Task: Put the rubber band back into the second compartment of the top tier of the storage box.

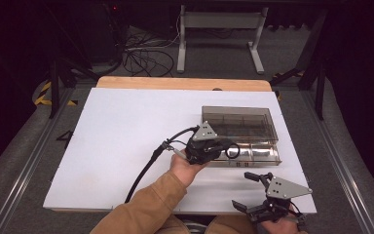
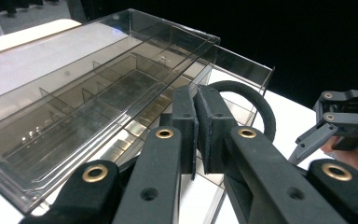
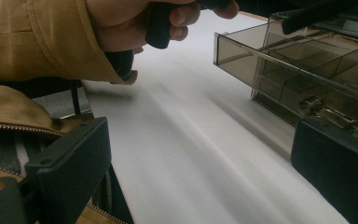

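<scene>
Presently, a black ring (image 2: pixel 256 100) is pinched by the left gripper (image 2: pixel 196 123) at the clear box's (image 1: pixel 238 123) seven o'clock corner; the right gripper (image 1: pixel 253 191) is held spread at five o'clock; placement is judged pending.

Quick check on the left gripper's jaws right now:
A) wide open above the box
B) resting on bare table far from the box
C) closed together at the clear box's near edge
C: in the left gripper view, the left gripper has its jaws pressed together by the clear box.
</scene>
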`<state>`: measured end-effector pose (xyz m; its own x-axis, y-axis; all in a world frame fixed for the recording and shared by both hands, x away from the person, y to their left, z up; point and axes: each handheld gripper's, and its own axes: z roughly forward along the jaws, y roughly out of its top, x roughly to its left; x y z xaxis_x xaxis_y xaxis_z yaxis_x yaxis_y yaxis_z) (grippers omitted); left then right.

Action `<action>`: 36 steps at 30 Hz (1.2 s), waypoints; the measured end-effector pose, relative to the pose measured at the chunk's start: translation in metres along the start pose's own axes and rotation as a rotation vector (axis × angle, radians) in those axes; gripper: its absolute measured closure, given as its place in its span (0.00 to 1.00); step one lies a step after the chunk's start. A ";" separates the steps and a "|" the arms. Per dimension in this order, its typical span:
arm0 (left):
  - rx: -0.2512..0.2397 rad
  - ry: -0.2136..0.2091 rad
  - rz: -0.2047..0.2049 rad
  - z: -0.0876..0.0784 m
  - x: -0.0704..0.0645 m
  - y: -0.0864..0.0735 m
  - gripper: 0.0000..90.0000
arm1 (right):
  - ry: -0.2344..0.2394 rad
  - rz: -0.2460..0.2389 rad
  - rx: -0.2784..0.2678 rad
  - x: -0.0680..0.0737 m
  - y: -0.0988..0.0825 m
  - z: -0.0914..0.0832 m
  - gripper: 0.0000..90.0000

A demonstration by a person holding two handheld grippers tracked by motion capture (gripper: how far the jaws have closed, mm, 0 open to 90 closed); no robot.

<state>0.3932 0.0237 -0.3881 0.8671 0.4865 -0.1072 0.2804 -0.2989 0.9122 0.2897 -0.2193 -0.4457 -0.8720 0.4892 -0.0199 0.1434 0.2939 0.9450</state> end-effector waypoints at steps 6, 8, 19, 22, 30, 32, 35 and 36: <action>0.001 0.002 -0.010 0.007 -0.002 0.000 0.95 | 0.000 -0.002 0.000 0.000 0.000 0.000 0.06; 0.008 0.004 -0.008 0.010 -0.003 -0.001 0.96 | 0.001 -0.001 -0.001 0.000 0.000 0.000 0.06; 0.018 0.005 -0.012 0.021 -0.006 -0.003 0.95 | 0.003 -0.002 0.003 0.000 0.000 0.000 0.06; 0.017 0.009 -0.011 0.023 -0.006 -0.003 0.95 | 0.003 -0.003 0.003 0.000 0.000 0.000 0.06; 0.023 0.012 -0.015 0.024 -0.005 -0.003 0.95 | 0.002 -0.005 0.000 0.000 0.000 -0.001 0.06; 0.020 0.012 -0.019 0.024 -0.004 -0.004 0.95 | 0.002 -0.005 0.000 0.000 0.000 -0.001 0.06; 0.017 0.019 -0.011 0.024 -0.004 -0.003 0.95 | 0.004 -0.003 -0.002 0.000 0.000 0.000 0.06; 0.015 0.019 -0.012 0.024 -0.004 -0.003 0.95 | 0.004 -0.004 -0.002 0.000 0.000 0.000 0.06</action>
<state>0.3985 0.0025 -0.4003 0.8554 0.5060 -0.1107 0.2974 -0.3048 0.9048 0.2891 -0.2194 -0.4459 -0.8742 0.4851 -0.0222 0.1391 0.2940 0.9456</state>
